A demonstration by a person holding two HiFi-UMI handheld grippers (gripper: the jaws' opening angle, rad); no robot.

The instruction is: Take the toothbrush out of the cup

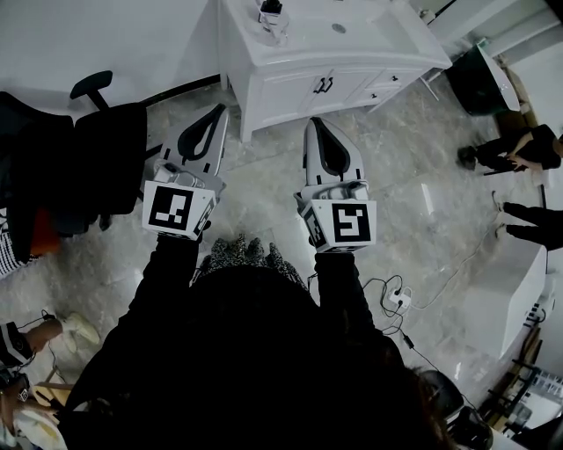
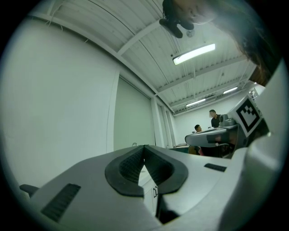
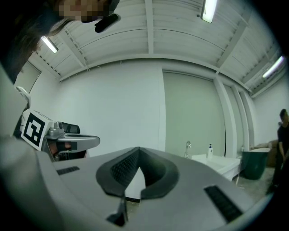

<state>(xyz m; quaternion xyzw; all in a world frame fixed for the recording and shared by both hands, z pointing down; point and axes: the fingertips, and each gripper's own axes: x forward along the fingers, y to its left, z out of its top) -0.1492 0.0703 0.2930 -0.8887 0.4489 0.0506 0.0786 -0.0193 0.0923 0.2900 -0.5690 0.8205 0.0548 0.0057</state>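
A white vanity cabinet (image 1: 290, 83) stands ahead across the floor. On its counter sits a small cup (image 1: 271, 18) with something dark standing in it; it is too small to tell apart as a toothbrush. My left gripper (image 1: 218, 111) and right gripper (image 1: 315, 123) are held side by side in front of me, both pointing at the cabinet and well short of it. In the left gripper view the left gripper (image 2: 144, 146) has its jaws together with nothing between them. The right gripper (image 3: 138, 149) likewise stands shut and empty. A tap (image 3: 188, 148) and a soap bottle (image 3: 210, 150) show on the vanity.
A black office chair (image 1: 101, 149) stands at the left. A dark bin (image 1: 479, 79) and seated people (image 1: 519, 149) are at the right. Cables and a power strip (image 1: 396, 301) lie on the floor beside a white box (image 1: 510, 294).
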